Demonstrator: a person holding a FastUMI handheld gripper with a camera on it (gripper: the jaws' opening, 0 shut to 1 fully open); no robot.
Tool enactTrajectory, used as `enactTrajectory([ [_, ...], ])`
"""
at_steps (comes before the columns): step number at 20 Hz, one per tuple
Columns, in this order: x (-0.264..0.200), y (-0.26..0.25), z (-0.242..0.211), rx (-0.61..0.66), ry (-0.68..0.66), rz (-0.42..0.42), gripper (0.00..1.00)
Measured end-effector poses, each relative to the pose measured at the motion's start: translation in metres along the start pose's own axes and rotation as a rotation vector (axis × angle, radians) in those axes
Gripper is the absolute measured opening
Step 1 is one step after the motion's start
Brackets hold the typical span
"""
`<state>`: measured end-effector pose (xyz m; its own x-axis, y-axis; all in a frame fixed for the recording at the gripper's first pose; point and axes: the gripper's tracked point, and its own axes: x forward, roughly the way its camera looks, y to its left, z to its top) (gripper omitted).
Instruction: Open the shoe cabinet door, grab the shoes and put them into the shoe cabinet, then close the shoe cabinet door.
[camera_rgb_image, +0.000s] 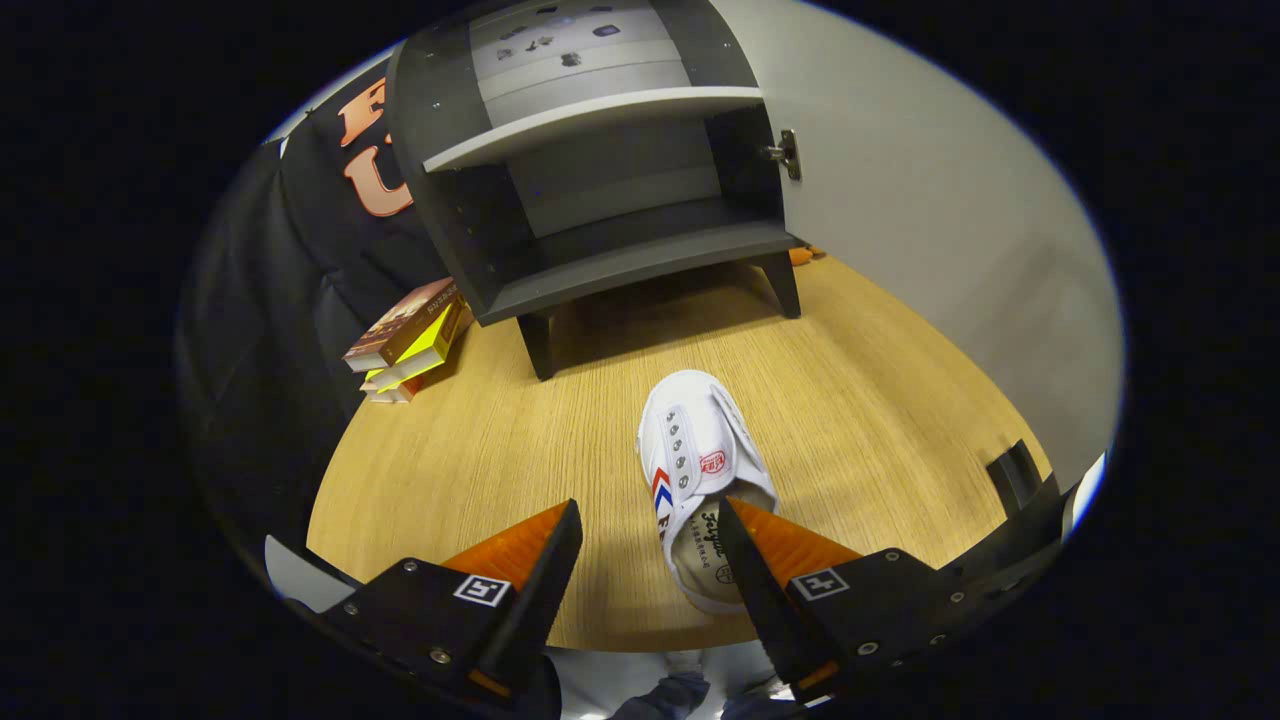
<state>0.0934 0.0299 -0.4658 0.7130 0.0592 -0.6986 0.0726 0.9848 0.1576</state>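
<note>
your fingers (650, 525) are spread apart, the white shoe (697, 470) between them nearer the right 1, on the worktop (480, 450). close off-centre and it may twist away, short of the open shoe cabinet (600, 200).

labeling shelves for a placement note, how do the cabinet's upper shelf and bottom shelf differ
The upper shelf is pale grey; the bottom shelf is dark grey. The upper one sits higher, about level with the door hinge; the bottom one sits just above the legs. Both look bare. The gripper is open.
</note>
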Motion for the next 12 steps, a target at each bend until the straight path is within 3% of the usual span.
enactTrajectory([
  [12, 0.037, -0.006, -0.024, 0.007, 0.122, -0.001, 0.62],
])
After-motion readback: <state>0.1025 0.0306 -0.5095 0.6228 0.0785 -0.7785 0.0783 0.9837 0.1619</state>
